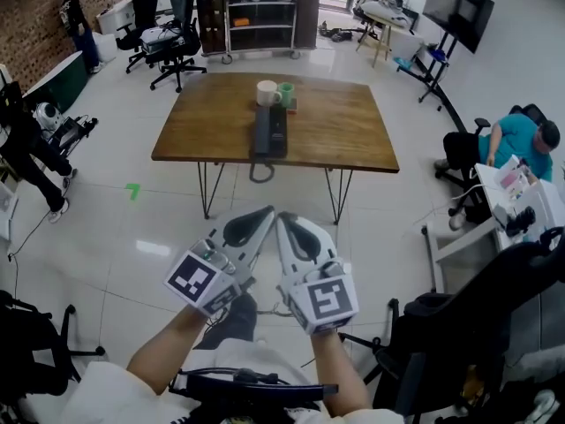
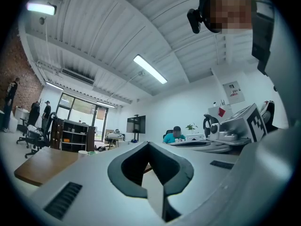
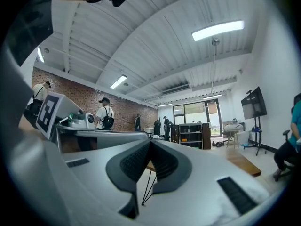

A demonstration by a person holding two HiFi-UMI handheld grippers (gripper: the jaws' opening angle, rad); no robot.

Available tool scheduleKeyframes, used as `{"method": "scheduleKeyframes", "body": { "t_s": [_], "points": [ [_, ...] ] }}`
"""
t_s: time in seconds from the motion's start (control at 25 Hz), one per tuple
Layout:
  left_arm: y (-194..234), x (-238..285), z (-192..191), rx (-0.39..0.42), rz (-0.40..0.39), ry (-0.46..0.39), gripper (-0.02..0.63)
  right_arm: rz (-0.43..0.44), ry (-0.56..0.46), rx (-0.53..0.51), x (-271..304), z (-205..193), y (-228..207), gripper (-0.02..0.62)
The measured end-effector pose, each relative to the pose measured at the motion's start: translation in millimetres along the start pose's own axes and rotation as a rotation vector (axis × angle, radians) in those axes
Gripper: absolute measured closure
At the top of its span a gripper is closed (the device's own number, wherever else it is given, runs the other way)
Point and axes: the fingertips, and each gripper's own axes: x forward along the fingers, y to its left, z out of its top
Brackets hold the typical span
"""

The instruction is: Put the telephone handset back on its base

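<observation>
A dark telephone (image 1: 269,132) lies on the wooden table (image 1: 344,131) across the room, its cord (image 1: 257,171) hanging over the near edge. From this distance I cannot tell the handset from the base. Both grippers are held close to the person's body, far short of the table, their tips side by side. The left gripper (image 1: 267,211) is shut with nothing in it, and its jaws (image 2: 149,145) meet at a point. The right gripper (image 1: 282,217) is likewise shut and empty, pads (image 3: 150,143) pressed together. The table top (image 2: 40,165) shows low at the left of the left gripper view.
A white mug (image 1: 267,93) and a green mug (image 1: 286,94) stand just behind the phone. A black chair (image 1: 459,325) is close on my right, and a seated person (image 1: 516,144) works at a desk beyond it. Office chairs (image 1: 172,47) and a shelving unit (image 1: 260,11) stand behind the table.
</observation>
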Motion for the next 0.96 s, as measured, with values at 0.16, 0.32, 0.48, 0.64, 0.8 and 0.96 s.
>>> {"method": "scheduleKeyframes", "body": {
  "t_s": [0.16,0.32,0.48,0.64,0.8,0.96],
  "points": [
    [-13,-14,6,0.030,0.012,-0.022,0.606,0.004,-0.005,-0.001,-15,0,13,0.592],
    [-20,-30,8,0.045,0.011,-0.002,0.606,-0.013,-0.011,0.010,-23,3,27,0.592],
    [-21,-50,14,0.032,0.036,-0.003,0.606,-0.010,-0.017,-0.010,-28,4,41,0.592],
    [-21,-67,15,0.038,0.039,0.000,0.606,-0.007,-0.025,-0.011,-27,2,54,0.592],
    [-15,-77,24,0.071,0.055,-0.043,0.606,-0.007,-0.025,-0.016,-23,2,67,0.592],
    [-16,-86,22,0.075,0.055,-0.046,0.606,-0.010,-0.016,-0.020,-22,-1,79,0.592]
  ]
}}
